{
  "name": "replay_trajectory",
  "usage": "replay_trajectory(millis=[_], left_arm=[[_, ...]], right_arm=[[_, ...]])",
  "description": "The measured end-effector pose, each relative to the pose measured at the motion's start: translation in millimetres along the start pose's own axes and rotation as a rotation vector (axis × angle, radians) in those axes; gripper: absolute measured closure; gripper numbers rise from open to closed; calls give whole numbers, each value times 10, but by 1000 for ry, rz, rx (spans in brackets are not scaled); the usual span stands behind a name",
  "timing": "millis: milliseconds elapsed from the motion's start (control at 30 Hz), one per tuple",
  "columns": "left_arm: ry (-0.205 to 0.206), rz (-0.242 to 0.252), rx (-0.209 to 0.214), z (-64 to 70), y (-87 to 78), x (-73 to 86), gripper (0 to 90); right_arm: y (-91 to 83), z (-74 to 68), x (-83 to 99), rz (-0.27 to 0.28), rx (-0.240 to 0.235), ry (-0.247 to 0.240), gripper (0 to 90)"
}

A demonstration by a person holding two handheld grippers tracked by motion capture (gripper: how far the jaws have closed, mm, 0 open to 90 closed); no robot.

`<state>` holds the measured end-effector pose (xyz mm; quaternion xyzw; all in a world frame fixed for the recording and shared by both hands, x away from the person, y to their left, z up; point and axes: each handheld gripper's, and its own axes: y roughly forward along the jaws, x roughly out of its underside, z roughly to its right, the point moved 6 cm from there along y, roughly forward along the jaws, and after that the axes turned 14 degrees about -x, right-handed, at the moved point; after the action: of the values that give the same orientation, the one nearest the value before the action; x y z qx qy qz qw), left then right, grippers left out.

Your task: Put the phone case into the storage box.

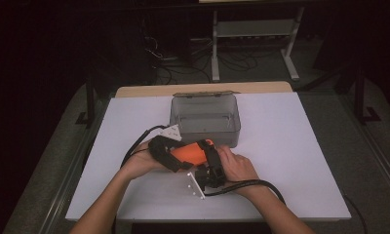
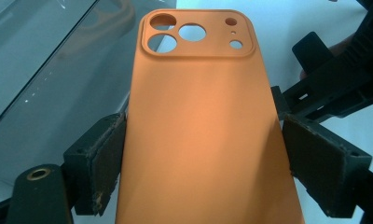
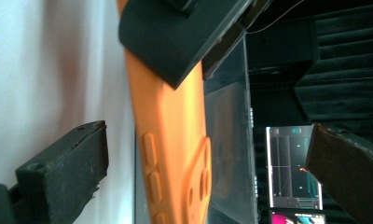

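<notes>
An orange phone case (image 1: pixel 189 152) is held just above the white table, in front of a clear plastic box (image 1: pixel 205 117). My left gripper (image 1: pixel 183 156) is shut on it. In the left gripper view both pads (image 2: pixel 107 161) press the long sides of the case (image 2: pixel 203 126), its camera cut-outs pointing away. My right gripper (image 1: pixel 208 152) is at the case's right end. In the right gripper view its jaws stand wide apart around the case's edge (image 3: pixel 168 135) with the side buttons, neither pad touching. One left jaw (image 3: pixel 175 37) grips the case above.
The open box (image 2: pixel 40 70) lies directly behind the case, its lid hinged back. White table surface (image 1: pixel 290 161) extends left, right and in front. Cables trail from both grippers toward the near edge. A lit screen (image 3: pixel 294 163) glows in the dark background.
</notes>
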<state>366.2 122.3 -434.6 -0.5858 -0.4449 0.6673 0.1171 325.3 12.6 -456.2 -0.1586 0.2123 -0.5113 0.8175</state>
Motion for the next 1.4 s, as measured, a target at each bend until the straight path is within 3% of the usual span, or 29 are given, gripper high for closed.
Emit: replay_trajectory(millis=[567,967,1167,1300,1400], left_arm=[[-10,-9,-4,2,6,7,163],[-16,-5,-4,0,2,4,163],[-14,-9,-3,-3,2,7,163],[-14,-8,-2,0,5,7,163],[-14,-11,1,3,8,9,163]], right_arm=[[24,-46,-38,-8,42,-44,0],[2,-71,-61,-14,66,-63,101],[3,-95,-69,-18,57,-73,148],[0,-109,-79,-18,45,-78,225],[-2,-113,-85,-18,62,-87,233]])
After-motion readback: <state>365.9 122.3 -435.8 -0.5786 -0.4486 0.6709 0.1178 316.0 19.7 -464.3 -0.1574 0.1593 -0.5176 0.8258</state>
